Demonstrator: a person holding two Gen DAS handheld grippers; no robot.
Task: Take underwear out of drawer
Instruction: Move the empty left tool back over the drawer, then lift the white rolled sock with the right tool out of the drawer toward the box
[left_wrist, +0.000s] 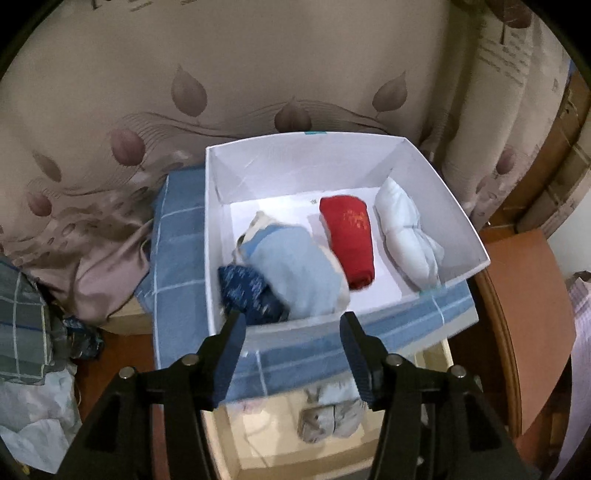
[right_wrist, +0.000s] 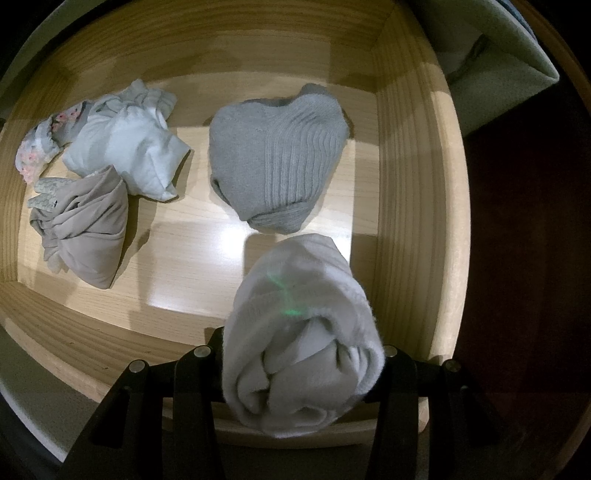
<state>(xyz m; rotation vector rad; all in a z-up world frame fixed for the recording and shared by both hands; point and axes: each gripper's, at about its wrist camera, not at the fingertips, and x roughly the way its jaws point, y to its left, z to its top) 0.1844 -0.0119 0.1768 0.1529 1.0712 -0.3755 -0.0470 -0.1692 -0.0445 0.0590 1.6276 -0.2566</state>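
In the right wrist view my right gripper (right_wrist: 303, 354) is shut on a rolled white bundle (right_wrist: 299, 332) and holds it above the open wooden drawer (right_wrist: 406, 184). In the drawer lie a grey ribbed roll (right_wrist: 277, 158), a white bundle (right_wrist: 129, 147), a taupe bundle (right_wrist: 85, 221) and a floral piece (right_wrist: 40, 147). In the left wrist view my left gripper (left_wrist: 291, 325) is open and empty at the near edge of a white box (left_wrist: 436, 177). The box holds a light blue roll (left_wrist: 291, 266), a navy piece (left_wrist: 247, 291), a red roll (left_wrist: 351, 236) and a white roll (left_wrist: 406, 232).
The white box rests on a blue checked cloth (left_wrist: 177, 258) over the cabinet top. The open drawer (left_wrist: 325, 413) shows below it with pale bundles inside. Patterned curtains (left_wrist: 221, 74) hang behind. Crumpled clothes (left_wrist: 33, 332) lie at the left. A dark wooden board (left_wrist: 524, 314) is at the right.
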